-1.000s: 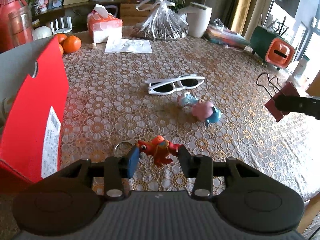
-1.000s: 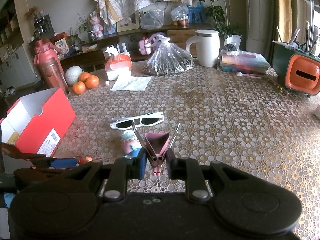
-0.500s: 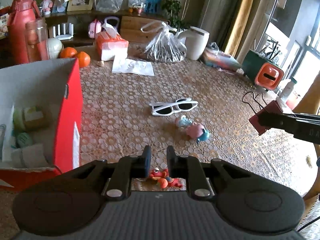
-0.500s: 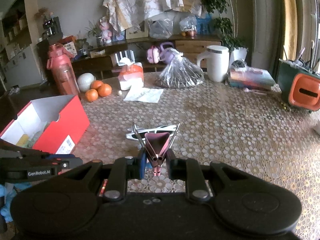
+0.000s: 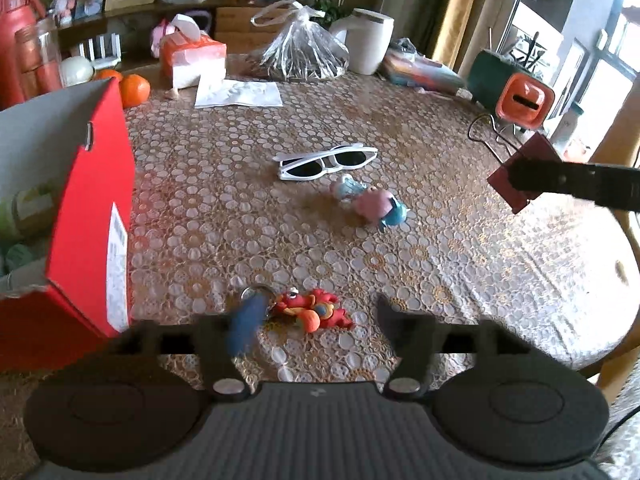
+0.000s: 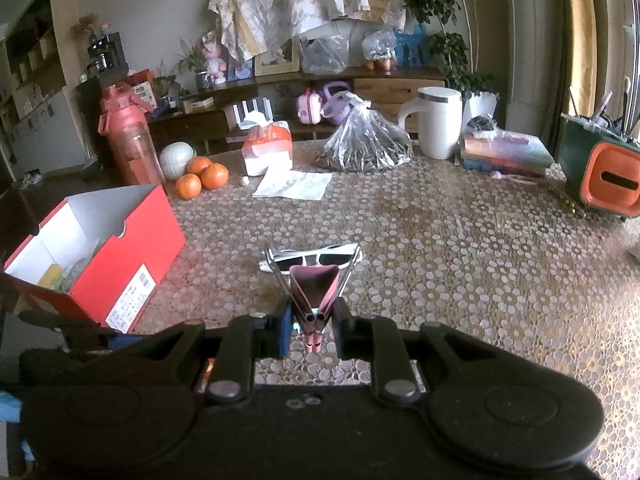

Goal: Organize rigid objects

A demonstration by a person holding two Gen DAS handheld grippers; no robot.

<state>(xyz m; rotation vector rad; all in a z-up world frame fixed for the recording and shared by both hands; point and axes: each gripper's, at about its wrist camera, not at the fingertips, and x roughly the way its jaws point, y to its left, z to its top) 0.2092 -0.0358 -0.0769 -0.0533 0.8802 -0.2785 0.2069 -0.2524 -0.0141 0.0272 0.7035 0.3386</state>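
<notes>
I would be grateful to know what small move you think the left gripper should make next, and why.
Probably close the left gripper on the red toy keychain. Its jaws stand wide open with the toy lying on the tablecloth between them, ungrasped. The right gripper is already shut on the pink binder clip, and the open red box sits just to the left, ready to receive it.

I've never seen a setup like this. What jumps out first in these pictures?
Probably the bright red shoebox, open at the table's left edge with odds and ends inside. Next, the right gripper pinching a pink binder clip above the table, and the open left gripper around a red toy keychain, with white sunglasses beyond.
</notes>
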